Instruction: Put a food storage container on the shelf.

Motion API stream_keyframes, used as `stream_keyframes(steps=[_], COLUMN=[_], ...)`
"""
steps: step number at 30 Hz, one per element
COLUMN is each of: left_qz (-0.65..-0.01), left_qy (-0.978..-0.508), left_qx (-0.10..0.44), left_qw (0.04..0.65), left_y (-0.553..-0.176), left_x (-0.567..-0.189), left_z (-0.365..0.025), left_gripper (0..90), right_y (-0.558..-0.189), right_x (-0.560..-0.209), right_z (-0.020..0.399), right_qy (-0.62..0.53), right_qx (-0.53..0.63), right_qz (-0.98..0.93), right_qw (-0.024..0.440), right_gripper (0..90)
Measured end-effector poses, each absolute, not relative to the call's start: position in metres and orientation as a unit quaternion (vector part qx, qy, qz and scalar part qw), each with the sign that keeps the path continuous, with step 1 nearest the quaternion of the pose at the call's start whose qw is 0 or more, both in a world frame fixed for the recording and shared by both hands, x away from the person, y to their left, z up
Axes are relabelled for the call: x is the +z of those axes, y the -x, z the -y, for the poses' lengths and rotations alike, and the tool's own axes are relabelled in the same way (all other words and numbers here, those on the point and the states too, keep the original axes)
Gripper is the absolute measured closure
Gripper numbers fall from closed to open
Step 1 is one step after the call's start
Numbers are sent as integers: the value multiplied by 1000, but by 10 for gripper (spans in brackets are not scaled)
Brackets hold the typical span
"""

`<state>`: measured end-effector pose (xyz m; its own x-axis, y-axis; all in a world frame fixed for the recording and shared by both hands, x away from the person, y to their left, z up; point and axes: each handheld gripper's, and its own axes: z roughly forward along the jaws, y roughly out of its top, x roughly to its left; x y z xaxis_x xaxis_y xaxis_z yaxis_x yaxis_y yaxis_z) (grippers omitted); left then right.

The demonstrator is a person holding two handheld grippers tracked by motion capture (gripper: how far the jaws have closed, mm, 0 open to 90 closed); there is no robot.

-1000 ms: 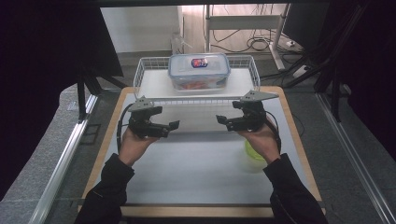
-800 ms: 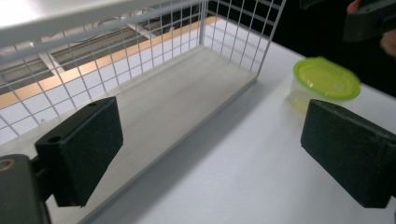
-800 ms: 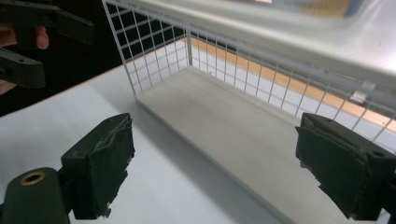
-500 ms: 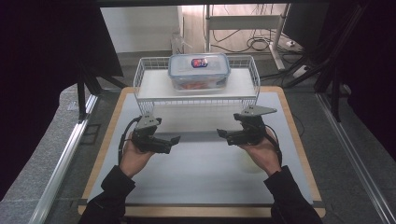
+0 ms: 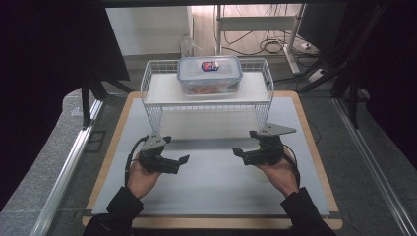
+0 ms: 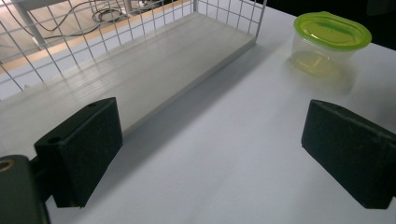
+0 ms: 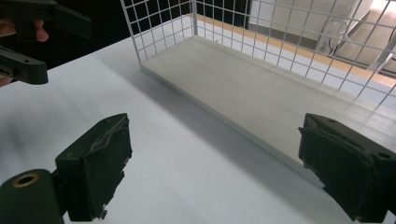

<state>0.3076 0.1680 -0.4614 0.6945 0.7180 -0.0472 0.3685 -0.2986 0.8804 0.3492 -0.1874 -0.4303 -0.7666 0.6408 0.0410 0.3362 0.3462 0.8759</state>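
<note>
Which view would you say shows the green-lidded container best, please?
The left gripper view: the green-lidded container stands in plain sight on the white table, lid closed, apart from the wire rack. The high view and right gripper view give no clear sight of it.

The left gripper (image 5: 183, 159) and right gripper (image 5: 237, 151) are black, each topped by a grey plate; the wire rack (image 5: 152, 91) is a white grid with a pale off-white shelf board; the lidded box (image 5: 209, 74) on it is clear with a blue-grey rim, a red-and-blue label on top and orange contents; the small tub (image 6: 329, 45) is translucent with a lime-green lid; the table mat (image 5: 211, 191) is white-grey, edged in light wood; the sleeves (image 5: 120, 211) are black.
</note>
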Motion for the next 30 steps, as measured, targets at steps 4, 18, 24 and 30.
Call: stream_keyframes(steps=[4, 18, 24, 30], left_qz=[-352, -358, -361, -365], left_qy=[-775, -785, -787, -789], left_qx=[176, 175, 177, 175], left_qw=[495, 475, 468, 462], left_y=[-302, -286, -280, -278], left_x=[-470, -494, -499, -503], left_z=[-172, -182, -185, -187], left_gripper=[59, 53, 53, 52], right_y=[-343, -331, -327, -330], right_x=[-434, -460, -470, -479], right_z=[190, 200, 202, 203], right_qy=[-307, -317, -324, -350], right_qx=[487, 463, 449, 425], right_qz=[-802, -811, -817, -821], right_qw=[161, 165, 161, 151], right_gripper=[82, 86, 86, 7])
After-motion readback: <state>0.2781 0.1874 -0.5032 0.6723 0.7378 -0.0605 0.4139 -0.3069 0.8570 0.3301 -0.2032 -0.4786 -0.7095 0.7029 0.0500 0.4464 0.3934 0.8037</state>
